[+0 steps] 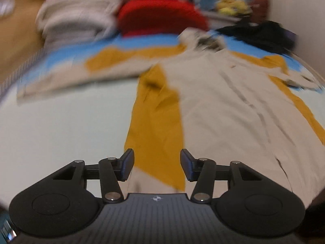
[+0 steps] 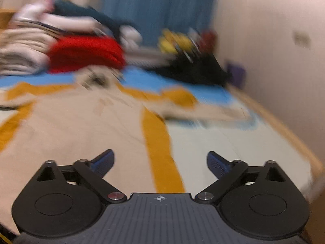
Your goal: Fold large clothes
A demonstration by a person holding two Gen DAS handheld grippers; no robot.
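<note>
Both claws hover apart and empty over a bed: the left gripper [image 1: 157, 164], jaws partly spread, above the mustard panel at the near hem of a beige-and-mustard garment [image 1: 223, 105], the right gripper [image 2: 160, 162] wider over the opposite mustard stripe. Laid flat with sleeves out on the pale sheet [image 1: 61, 126], the garment looks set for a first fold; stacked clothes [image 2: 26, 48] sit beyond the collar.
</note>
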